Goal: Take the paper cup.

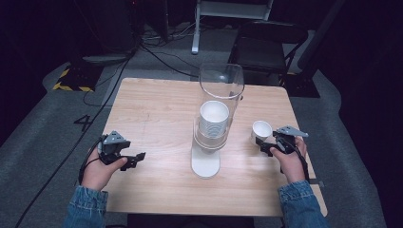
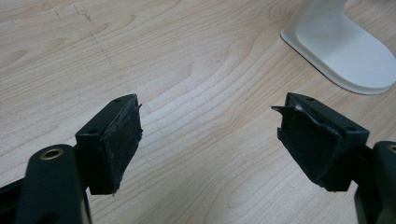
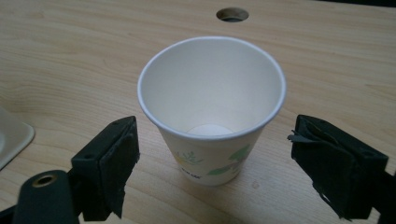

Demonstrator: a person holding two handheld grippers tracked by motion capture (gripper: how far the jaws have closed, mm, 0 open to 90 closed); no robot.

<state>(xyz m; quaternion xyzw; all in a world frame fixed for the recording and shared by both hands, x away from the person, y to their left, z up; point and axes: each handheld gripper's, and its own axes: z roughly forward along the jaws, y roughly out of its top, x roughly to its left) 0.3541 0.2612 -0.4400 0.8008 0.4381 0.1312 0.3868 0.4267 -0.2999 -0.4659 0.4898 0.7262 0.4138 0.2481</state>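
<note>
On right side of table [image 1: 157, 104]: paper cup [image 1: 261, 130] stands upright, right gripper [image 1: 270, 146] just near of it, jaws wide apart.
Cup sits free betw. the 2 open pads in right gripper view [image 3: 212, 112], neither pad touching it; cup looks empty, w/ green leaf print on its side. Left gripper [image 1: 138, 158] rests at near left, jaws apart over bare wood, nothing betw. them. Cup dispenser [image 1: 214, 118] at table centre holds a stack of cups, its white base [image 2: 345, 46] to right of left gripper.
</note>
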